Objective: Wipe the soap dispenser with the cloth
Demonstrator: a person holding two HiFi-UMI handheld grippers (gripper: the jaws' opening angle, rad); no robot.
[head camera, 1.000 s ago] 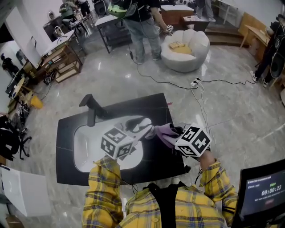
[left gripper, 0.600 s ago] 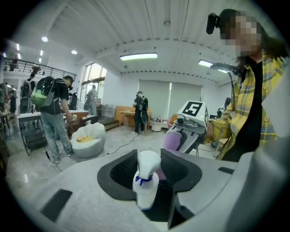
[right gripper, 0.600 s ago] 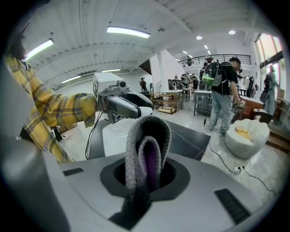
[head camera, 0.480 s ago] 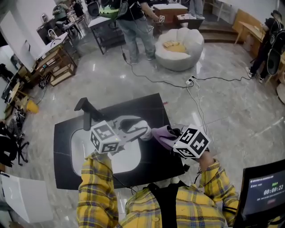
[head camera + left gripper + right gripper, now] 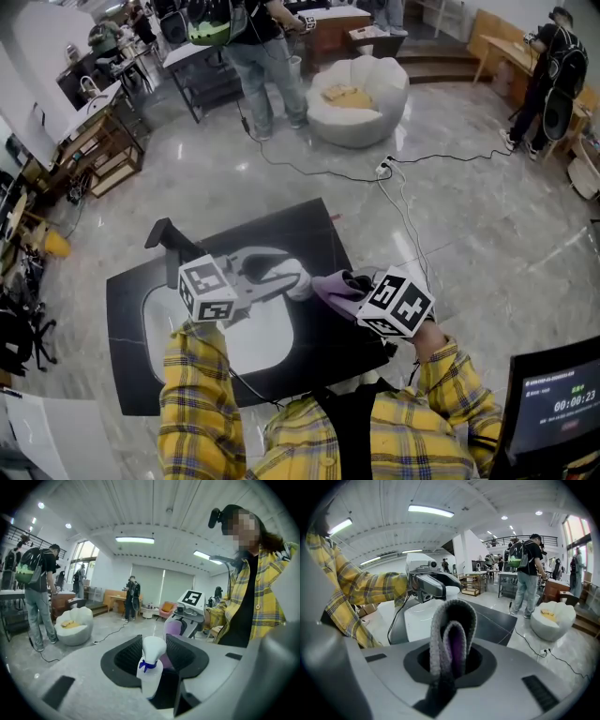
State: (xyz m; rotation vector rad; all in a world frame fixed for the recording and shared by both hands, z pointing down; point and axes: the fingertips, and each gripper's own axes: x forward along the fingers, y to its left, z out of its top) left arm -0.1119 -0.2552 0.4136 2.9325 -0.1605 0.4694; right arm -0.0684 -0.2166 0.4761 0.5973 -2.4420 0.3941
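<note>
Left claw (image 5: 154,654) grips soap dispenser (image 5: 150,679); right claw (image 5: 452,660) holds cloth (image 5: 452,620), seemingly touching.

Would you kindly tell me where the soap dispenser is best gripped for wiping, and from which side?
Grip the soap dispenser on its straight body below the blue collar, jaws coming from the side. That part looks flatter than the rounded head, which might slip, and the top stays free for the cloth.
</note>
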